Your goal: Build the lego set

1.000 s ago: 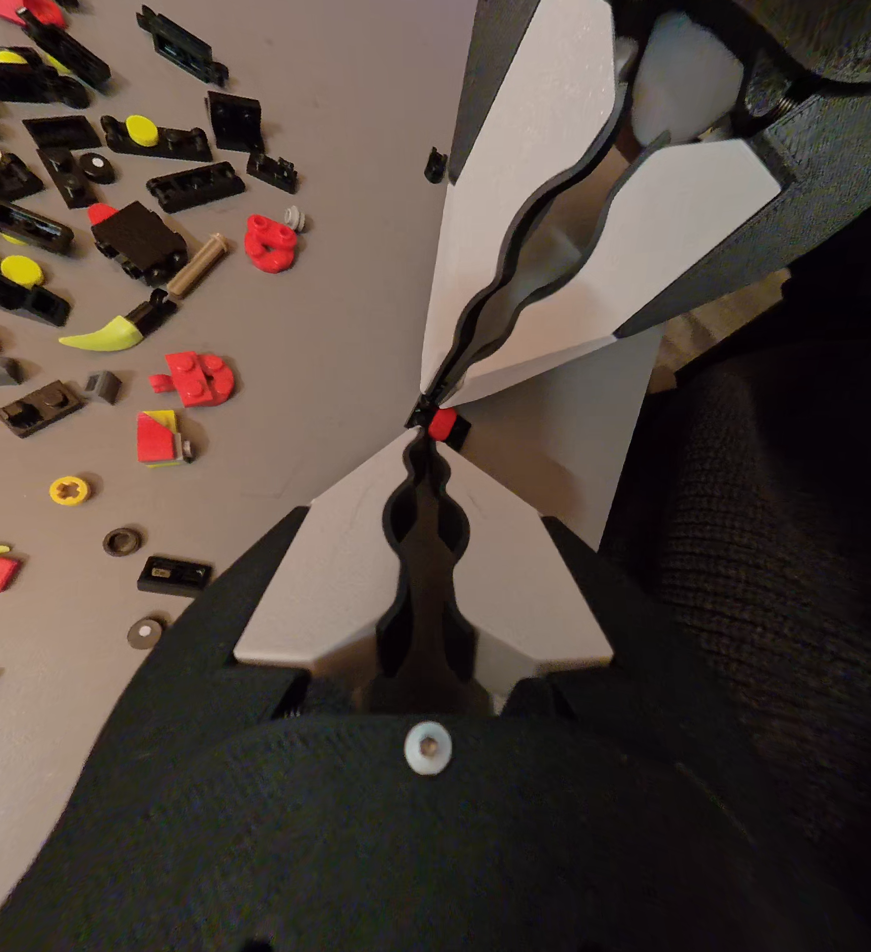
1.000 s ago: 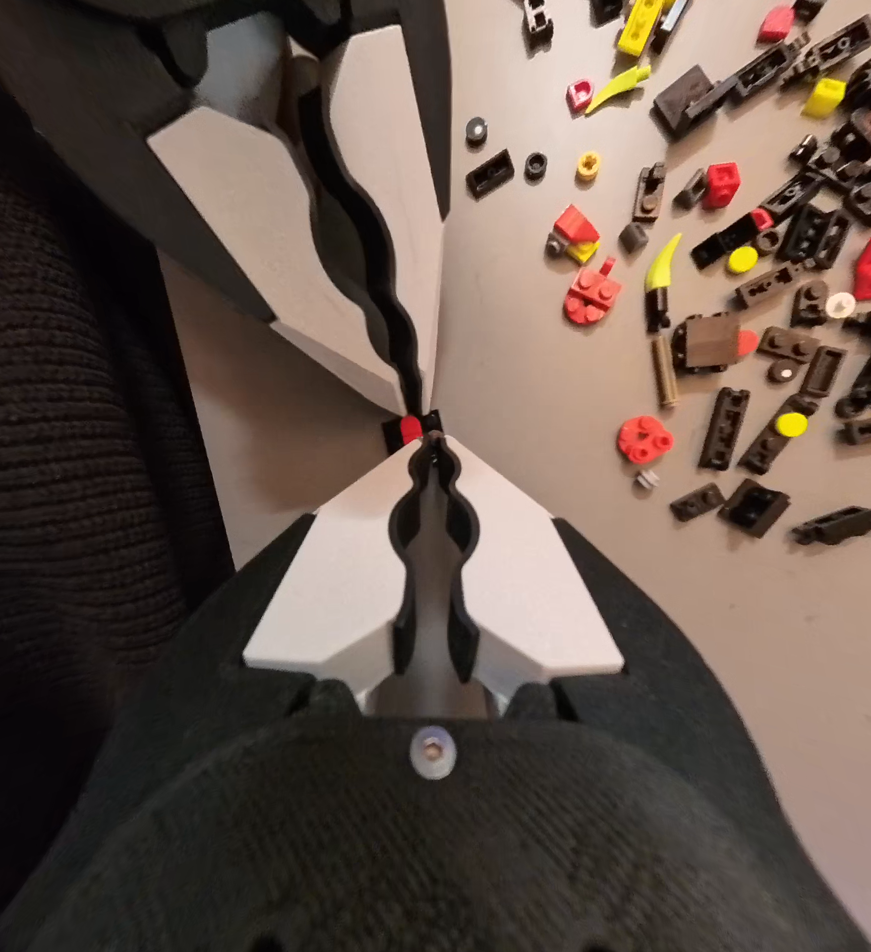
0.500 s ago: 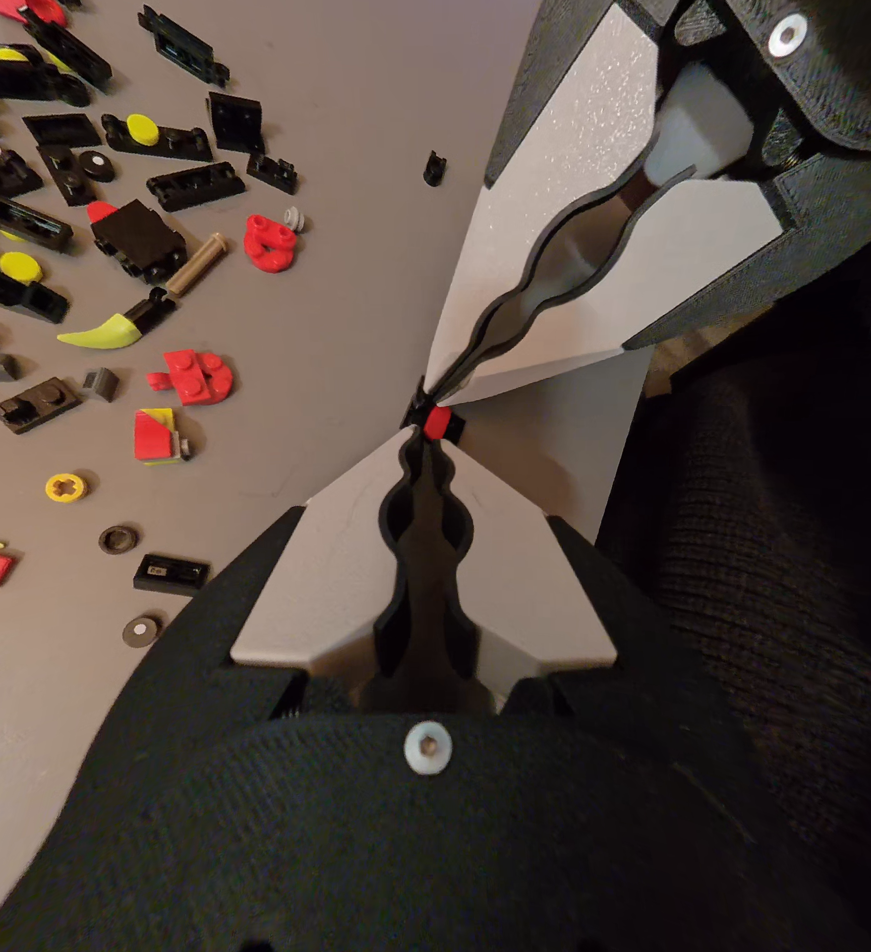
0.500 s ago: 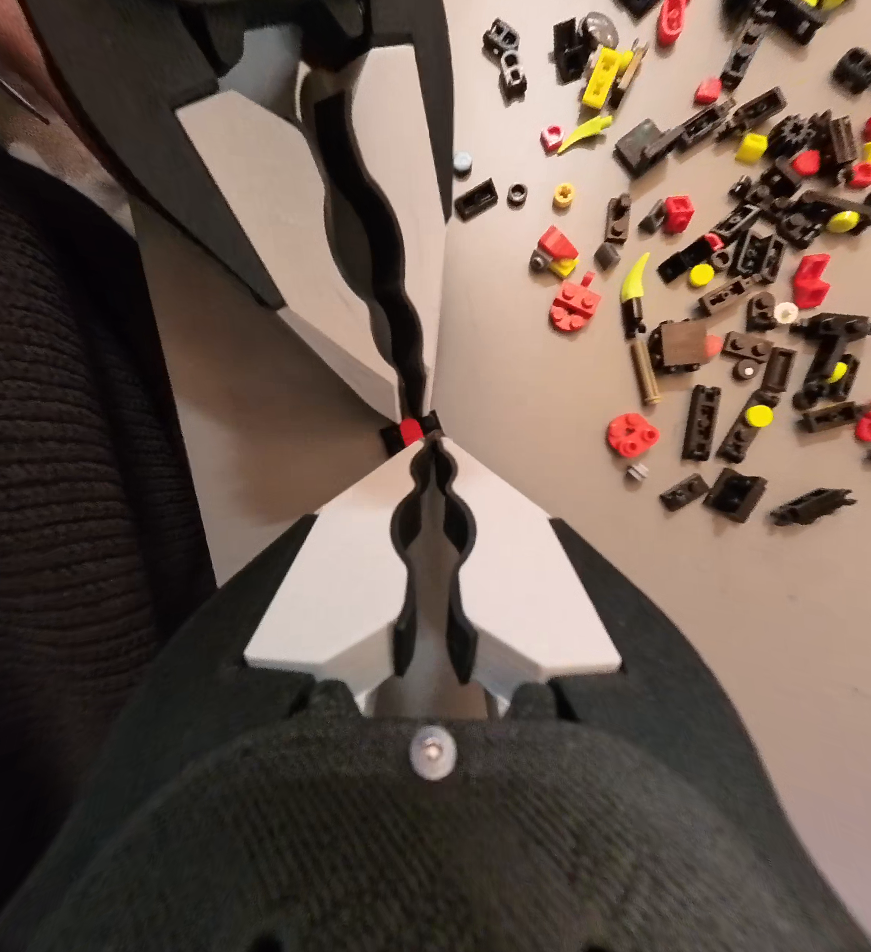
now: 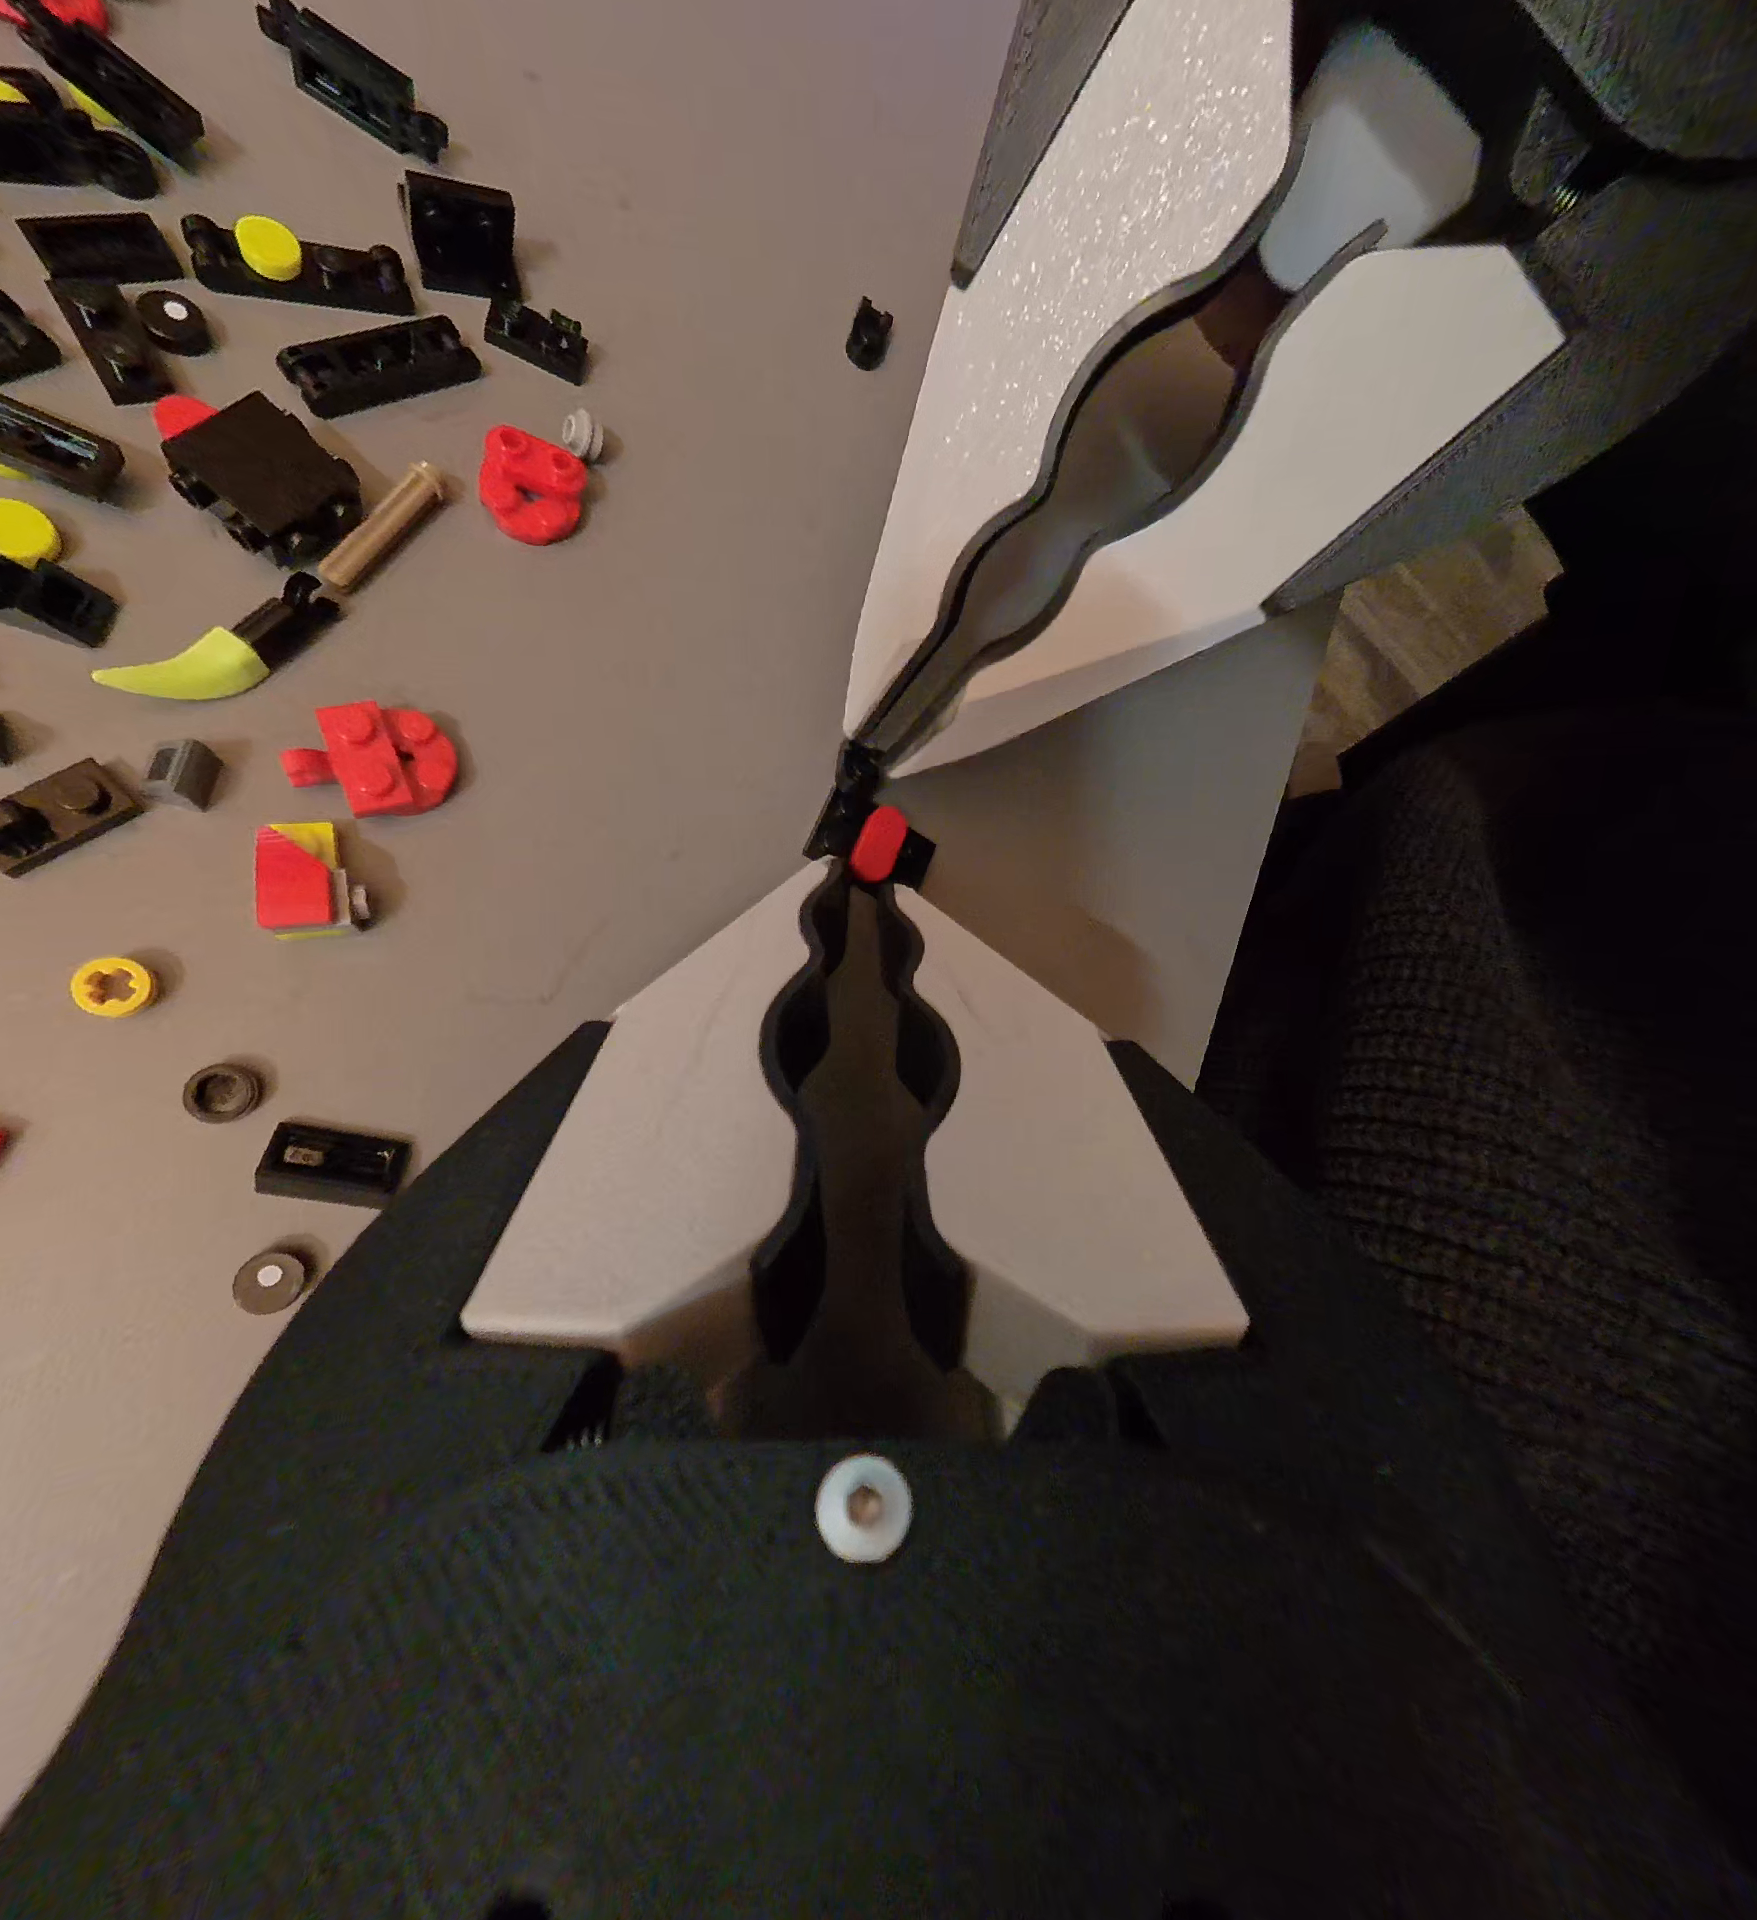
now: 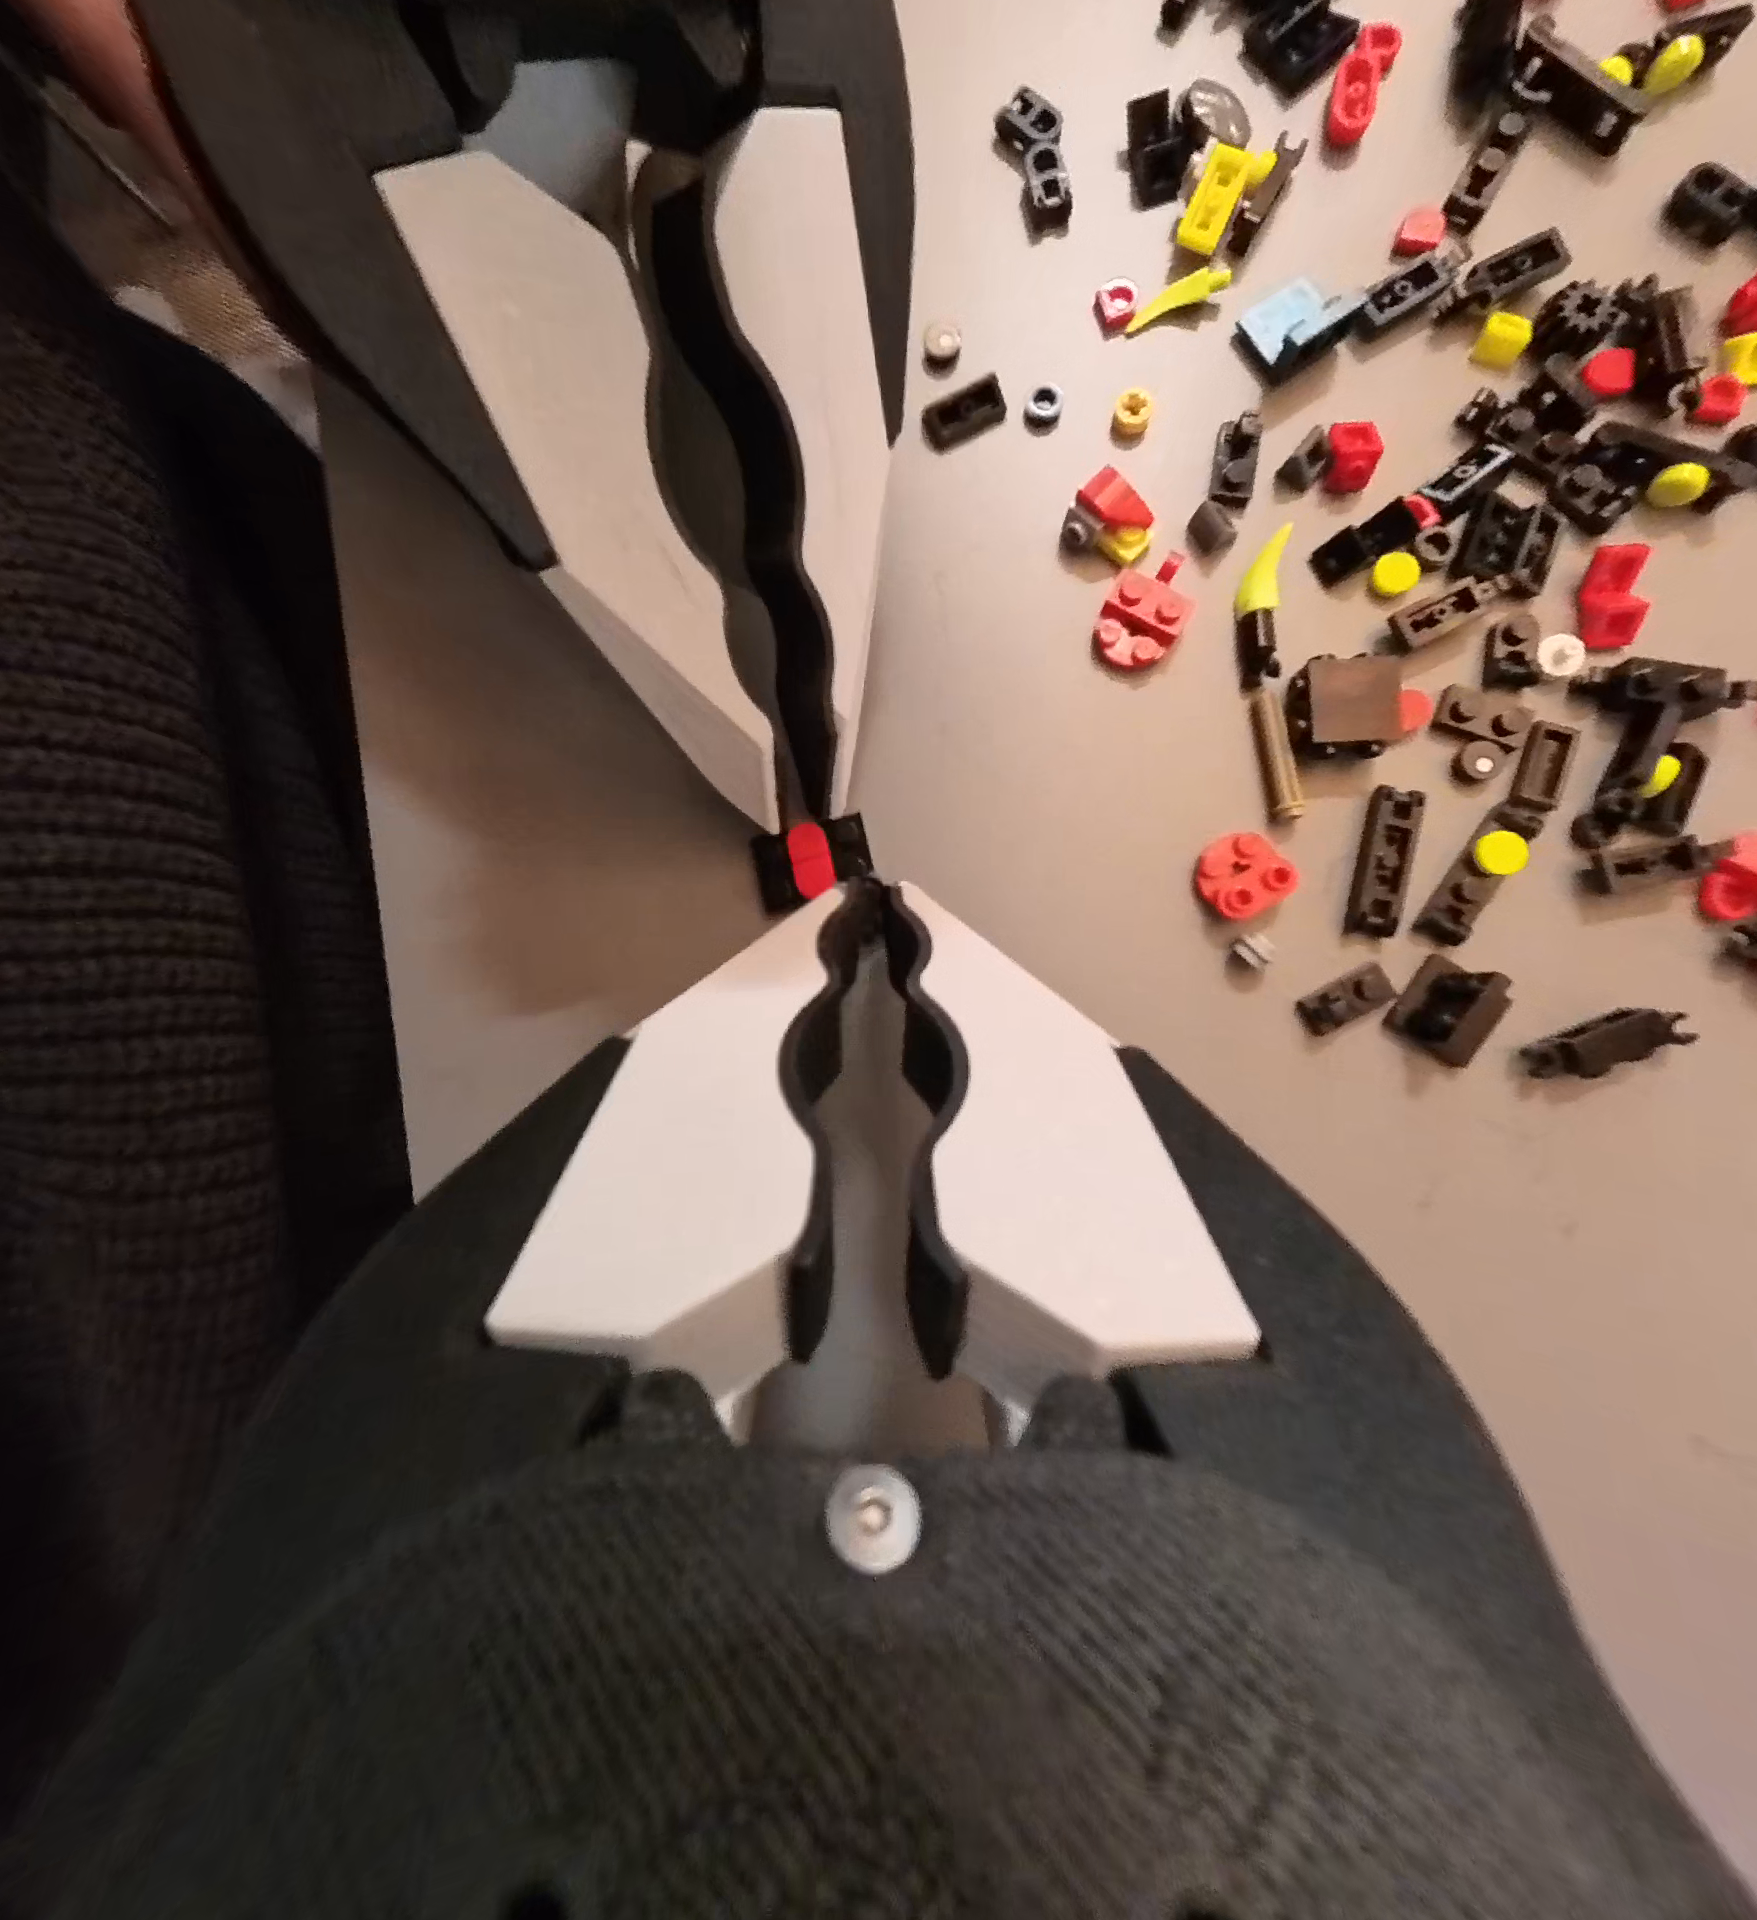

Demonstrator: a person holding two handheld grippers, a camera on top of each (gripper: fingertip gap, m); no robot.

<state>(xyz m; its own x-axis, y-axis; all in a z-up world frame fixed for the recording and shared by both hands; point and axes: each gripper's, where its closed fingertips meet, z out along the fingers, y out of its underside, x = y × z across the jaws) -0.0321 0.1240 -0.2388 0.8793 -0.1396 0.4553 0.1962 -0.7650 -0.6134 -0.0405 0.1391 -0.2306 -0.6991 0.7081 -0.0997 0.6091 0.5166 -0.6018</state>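
Both grippers meet tip to tip above the grey desk (image 5: 645, 260), near its edge. Left gripper (image 5: 858, 878) clamped on the small black plastic brick plate with a red rounded tile on top (image 5: 879, 844). Right gripper (image 6: 858, 888) pinched on the same piece's other end (image 6: 809, 860). Loose black, red and yellow brick parts (image 6: 1476, 623) lie scattered well off to the side.

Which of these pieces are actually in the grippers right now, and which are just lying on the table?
In hand:
left gripper and right gripper, both shut on the small black plate with red tile

Lying about:
red round-ended plate
yellow-green claw
tan pin
yellow ring
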